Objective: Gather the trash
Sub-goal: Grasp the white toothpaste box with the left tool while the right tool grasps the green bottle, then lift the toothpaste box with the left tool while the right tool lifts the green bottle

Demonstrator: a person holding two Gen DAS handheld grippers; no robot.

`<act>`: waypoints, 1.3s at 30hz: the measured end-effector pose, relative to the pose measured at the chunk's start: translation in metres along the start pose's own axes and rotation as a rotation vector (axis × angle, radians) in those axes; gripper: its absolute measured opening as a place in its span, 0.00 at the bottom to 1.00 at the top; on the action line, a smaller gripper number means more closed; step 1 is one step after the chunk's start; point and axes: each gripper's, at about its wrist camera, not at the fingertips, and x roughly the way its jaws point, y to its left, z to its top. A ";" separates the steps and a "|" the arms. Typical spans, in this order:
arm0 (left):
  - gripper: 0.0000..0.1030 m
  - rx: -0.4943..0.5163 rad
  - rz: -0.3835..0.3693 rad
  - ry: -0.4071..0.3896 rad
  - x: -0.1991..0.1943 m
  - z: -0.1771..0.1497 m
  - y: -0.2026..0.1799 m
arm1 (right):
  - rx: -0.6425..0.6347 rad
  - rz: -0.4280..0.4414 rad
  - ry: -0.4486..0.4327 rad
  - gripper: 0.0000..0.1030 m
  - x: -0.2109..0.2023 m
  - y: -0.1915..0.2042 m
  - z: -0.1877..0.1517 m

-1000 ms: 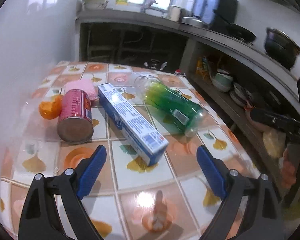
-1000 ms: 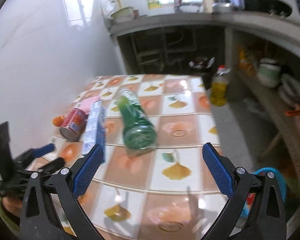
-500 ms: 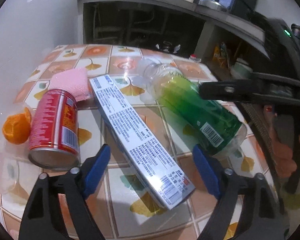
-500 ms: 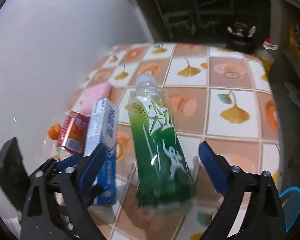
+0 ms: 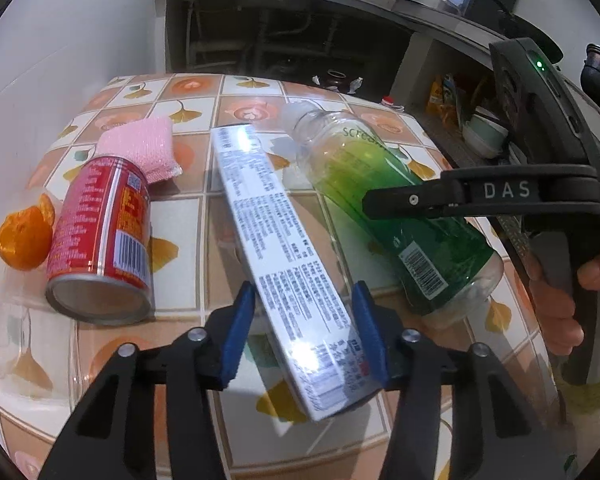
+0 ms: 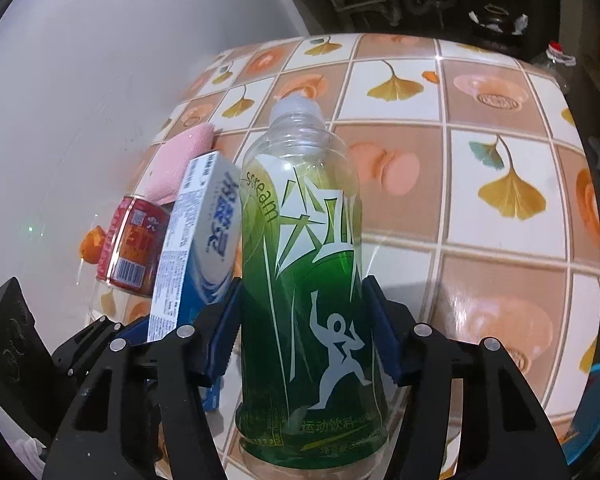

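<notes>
The left gripper point(image 5: 304, 332) is closing its blue fingers point(image 5: 236, 332) around the near end of the long toothpaste box point(image 5: 276, 256), and the right gripper point(image 6: 300, 328) is closing on the green bottle point(image 6: 304, 280) that lies just beside the box; whether the fingers press yet, I cannot tell. The box could tip and slip out because it is held only at its end, and the round bottle could roll away or bump the box since they lie so close on the tiled surface point(image 5: 188, 232). I count one box, one bottle, one red can point(image 5: 100, 240) just on the box's other side, one pink sponge point(image 5: 144, 148) behind the can, and one orange peel point(image 5: 22, 236) past the can.
</notes>
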 end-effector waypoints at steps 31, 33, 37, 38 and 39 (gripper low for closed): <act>0.37 0.140 -0.182 0.263 -0.052 -0.078 -0.039 | 0.105 0.013 -0.026 0.57 -0.076 0.015 -0.180; 0.37 0.149 -0.172 0.268 -0.046 -0.074 -0.040 | 0.102 0.010 -0.024 0.59 -0.075 0.015 -0.178; 0.37 0.175 -0.161 0.269 -0.037 -0.068 -0.042 | 0.109 0.011 -0.019 0.61 -0.072 0.011 -0.176; 0.37 0.181 -0.158 0.271 -0.035 -0.067 -0.043 | 0.112 0.009 -0.017 0.61 -0.071 0.010 -0.175; 0.37 0.187 -0.155 0.273 -0.033 -0.066 -0.043 | 0.116 0.014 -0.016 0.61 -0.069 0.009 -0.175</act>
